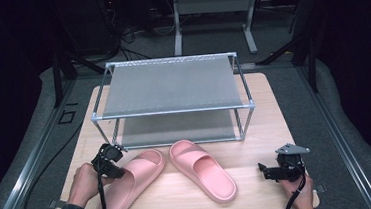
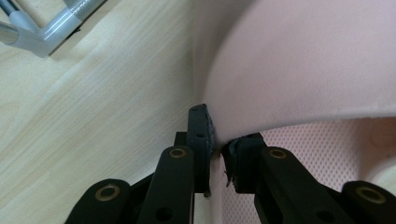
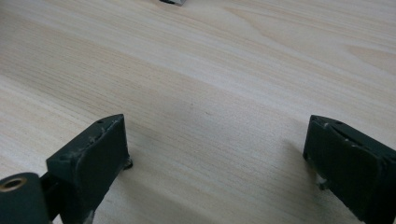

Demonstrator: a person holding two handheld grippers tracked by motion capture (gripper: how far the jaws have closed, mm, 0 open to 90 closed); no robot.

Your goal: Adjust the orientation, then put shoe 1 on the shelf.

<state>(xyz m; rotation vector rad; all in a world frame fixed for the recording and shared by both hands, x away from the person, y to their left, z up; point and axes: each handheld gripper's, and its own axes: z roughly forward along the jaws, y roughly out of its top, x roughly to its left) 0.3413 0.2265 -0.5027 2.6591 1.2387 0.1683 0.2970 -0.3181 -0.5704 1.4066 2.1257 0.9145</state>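
Two pink slide slippers lie on the wooden table [image 1: 261, 194] in front of a shelf rack. My left gripper [image 1: 117, 169] is at the left slipper [image 1: 130, 186], on its outer edge near the strap. In the left gripper view the gripper [image 2: 218, 142] is shut on the strap's edge [image 2: 303, 60], one pad outside it and one inside. The right slipper [image 1: 204, 171] lies free, toe pointing to the near right. My right gripper [image 1: 265, 171] rests low at the table's near right, a hand behind it. Its jaws stand wide open [image 3: 215, 144] over bare wood.
A two-tier metal rack [image 1: 172, 85] with grey mesh shelves stands at the back of the table; one of its corner joints [image 2: 32, 32] shows close to the left gripper. Cables trail from both grippers toward the near edge. Dark floor and desk legs lie beyond.
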